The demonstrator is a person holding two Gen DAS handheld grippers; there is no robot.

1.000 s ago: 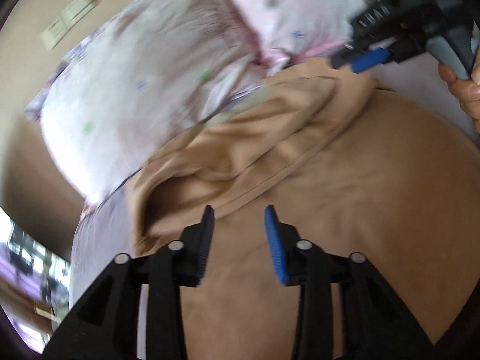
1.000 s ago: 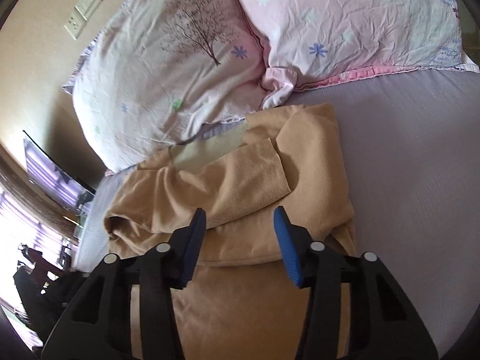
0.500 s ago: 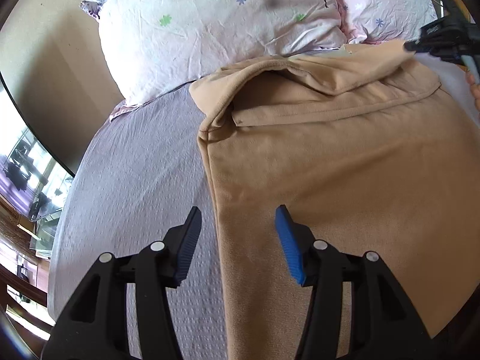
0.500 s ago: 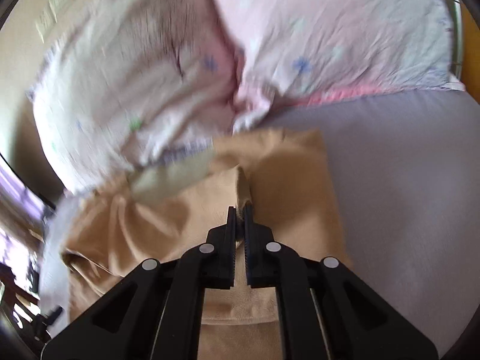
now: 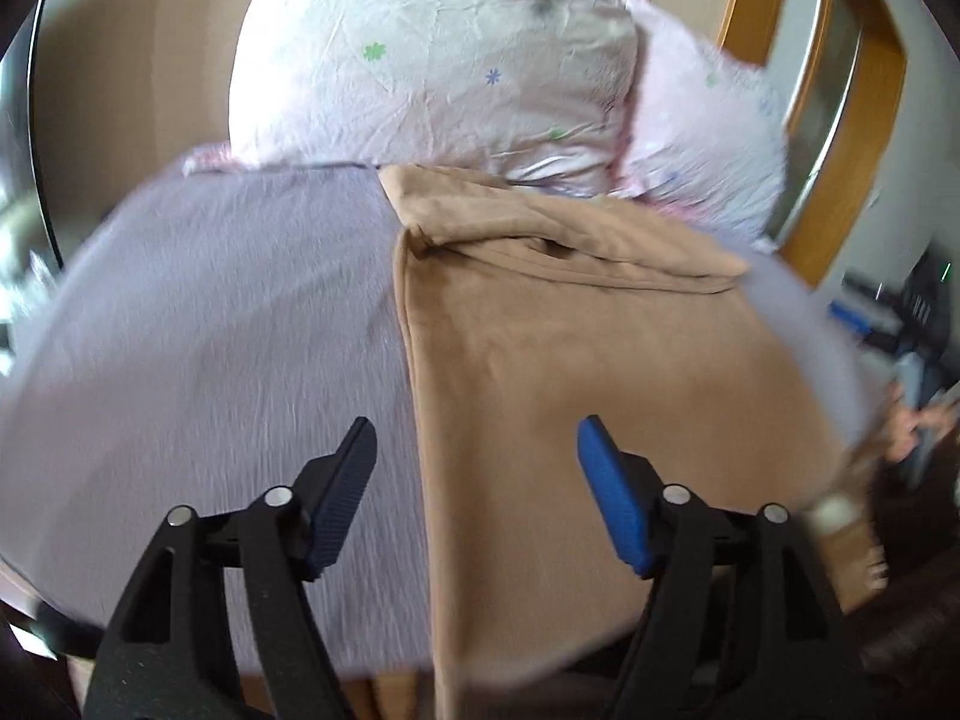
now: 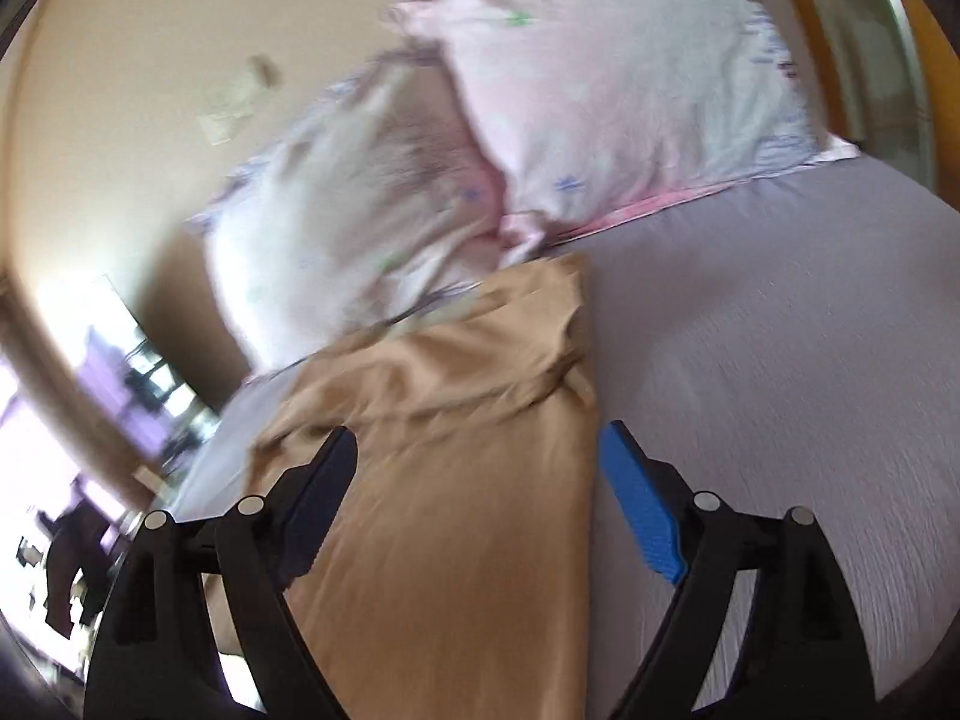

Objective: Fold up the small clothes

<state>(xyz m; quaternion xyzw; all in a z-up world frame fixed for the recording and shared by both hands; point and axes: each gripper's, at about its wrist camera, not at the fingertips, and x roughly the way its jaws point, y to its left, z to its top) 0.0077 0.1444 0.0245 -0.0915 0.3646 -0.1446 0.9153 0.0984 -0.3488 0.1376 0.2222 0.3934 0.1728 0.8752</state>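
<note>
Tan cloth (image 5: 600, 372) lies flat on the lilac bedsheet (image 5: 228, 324), its far end folded over in a band that lies just below two floral pillows (image 5: 432, 72). The left gripper (image 5: 477, 480) hangs above the cloth's left edge, fingers wide apart and empty. The right gripper (image 6: 480, 492) hangs above the cloth's right edge, fingers likewise spread, gripping nothing.
</note>
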